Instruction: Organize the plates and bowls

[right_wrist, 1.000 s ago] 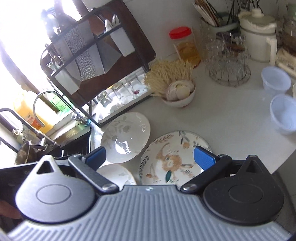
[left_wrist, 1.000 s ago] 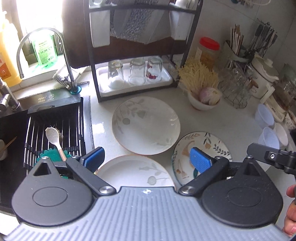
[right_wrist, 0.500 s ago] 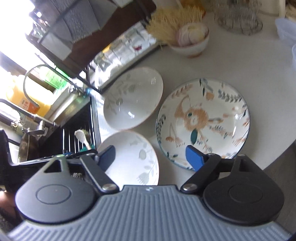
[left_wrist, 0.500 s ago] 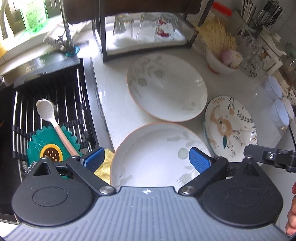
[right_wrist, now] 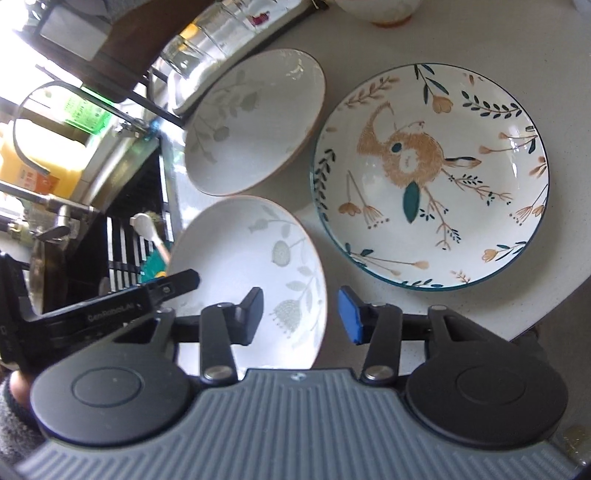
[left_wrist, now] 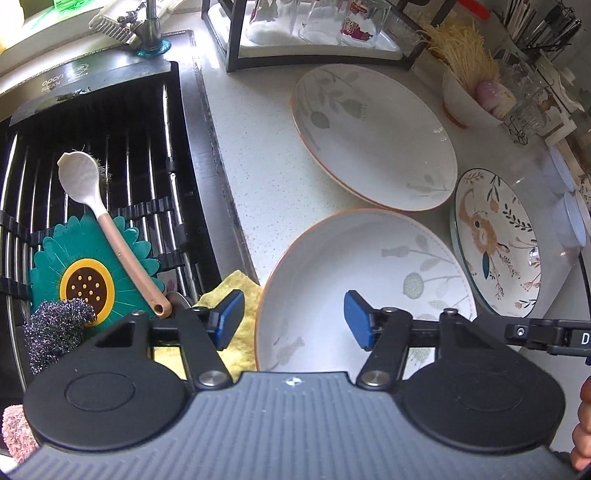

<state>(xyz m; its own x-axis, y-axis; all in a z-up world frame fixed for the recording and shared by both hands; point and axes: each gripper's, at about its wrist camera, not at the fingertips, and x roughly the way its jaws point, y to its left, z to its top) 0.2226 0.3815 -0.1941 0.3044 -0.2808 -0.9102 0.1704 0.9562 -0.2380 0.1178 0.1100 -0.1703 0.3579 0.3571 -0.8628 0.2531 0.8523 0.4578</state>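
Three dishes lie on the white counter. The near white leaf-patterned plate [left_wrist: 369, 280] [right_wrist: 251, 258] sits closest, a matching far white plate [left_wrist: 373, 136] [right_wrist: 251, 122] lies behind it, and a rabbit-patterned plate [left_wrist: 495, 240] [right_wrist: 432, 173] is to the right. My left gripper [left_wrist: 293, 319] straddles the near plate's left rim. Its jaws are closing, and the pads stand apart from the rim. My right gripper [right_wrist: 301, 317] straddles the same plate's right rim, jaws also closing, with a gap on each side.
A sink with a black rack [left_wrist: 110, 147] is on the left, holding a spoon [left_wrist: 99, 206], a green flower mat and a scourer. A yellow cloth [left_wrist: 240, 291] lies by the plate. A rack of glasses [left_wrist: 314, 22], a noodle bowl [left_wrist: 469, 99] and plastic cups [left_wrist: 569, 221] stand around.
Both grippers have come down toward the near white plate, which now fills more of each view. Both pairs of jaws have narrowed from wide open and now straddle its opposite rims.
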